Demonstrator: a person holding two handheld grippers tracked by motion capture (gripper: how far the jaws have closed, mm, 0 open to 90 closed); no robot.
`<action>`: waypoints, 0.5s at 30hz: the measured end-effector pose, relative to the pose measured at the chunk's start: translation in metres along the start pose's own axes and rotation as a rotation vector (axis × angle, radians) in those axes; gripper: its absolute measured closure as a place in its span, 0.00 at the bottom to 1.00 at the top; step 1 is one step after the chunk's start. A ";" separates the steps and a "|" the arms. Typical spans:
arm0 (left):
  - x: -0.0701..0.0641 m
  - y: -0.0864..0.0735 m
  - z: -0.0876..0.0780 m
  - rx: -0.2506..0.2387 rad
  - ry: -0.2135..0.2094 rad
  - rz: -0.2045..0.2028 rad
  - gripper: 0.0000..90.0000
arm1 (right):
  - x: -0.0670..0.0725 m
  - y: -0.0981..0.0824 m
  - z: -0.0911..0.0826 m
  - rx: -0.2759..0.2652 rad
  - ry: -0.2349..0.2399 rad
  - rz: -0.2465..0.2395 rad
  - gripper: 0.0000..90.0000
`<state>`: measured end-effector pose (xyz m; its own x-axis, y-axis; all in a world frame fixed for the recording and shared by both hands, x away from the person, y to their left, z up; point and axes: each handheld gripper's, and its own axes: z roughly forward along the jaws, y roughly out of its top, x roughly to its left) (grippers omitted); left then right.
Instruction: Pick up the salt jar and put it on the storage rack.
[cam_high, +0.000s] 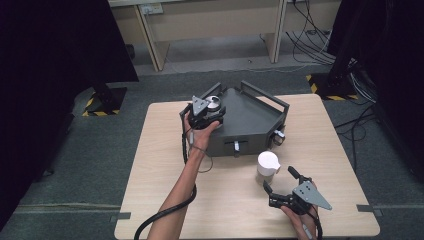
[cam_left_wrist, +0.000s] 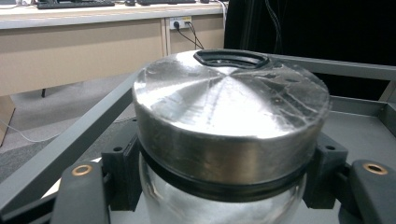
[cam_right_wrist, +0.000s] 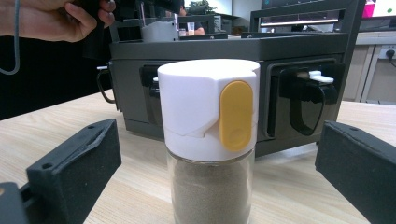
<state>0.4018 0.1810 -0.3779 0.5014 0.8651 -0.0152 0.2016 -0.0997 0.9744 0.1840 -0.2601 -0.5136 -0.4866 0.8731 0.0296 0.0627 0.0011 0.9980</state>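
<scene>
The left gripper (cam_high: 212, 111) is clenched on a glass jar (cam_left_wrist: 224, 205) with a brushed metal lid (cam_left_wrist: 229, 112). Its pads press the glass just under the lid's dark seal ring, and the jar sits between the jaws over the near-left corner of the grey metal tray (cam_high: 250, 117). Glass and steel probably make this jar fairly heavy for its size, rigid and slick, so a hold high on the neck, right below the lid's overhang, seems the safest place (the rim would catch a slip).

The right gripper (cam_high: 281, 188) is released, jaws spread wide. A spice shaker (cam_right_wrist: 210, 140) stands upright on the wooden table (cam_high: 160, 175) straight ahead of it, between the two pads but apart from both. The shaker has a white plastic cap with a yellow flip tab (cam_right_wrist: 236, 116) facing the claw, and a clear body filled with brown powder. It looks light, stiff and breakable; the glass body below the cap looks like the better place to grip, since squeezing the cap could pop the tab.
</scene>
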 end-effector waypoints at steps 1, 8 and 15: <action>0.000 0.000 0.000 0.000 0.002 0.001 0.33 | 0.000 0.000 0.000 0.000 0.000 0.000 0.00; -0.002 0.004 -0.006 -0.013 0.008 -0.021 0.15 | 0.000 0.000 0.000 0.001 0.000 0.001 0.00; -0.006 0.013 -0.013 -0.007 -0.005 -0.064 0.05 | 0.002 0.000 0.001 0.003 0.005 -0.004 0.00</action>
<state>0.3907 0.1805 -0.3621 0.4920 0.8670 -0.0789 0.2280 -0.0408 0.9728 0.1838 -0.2585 -0.5138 -0.4913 0.8706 0.0254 0.0628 0.0063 0.9980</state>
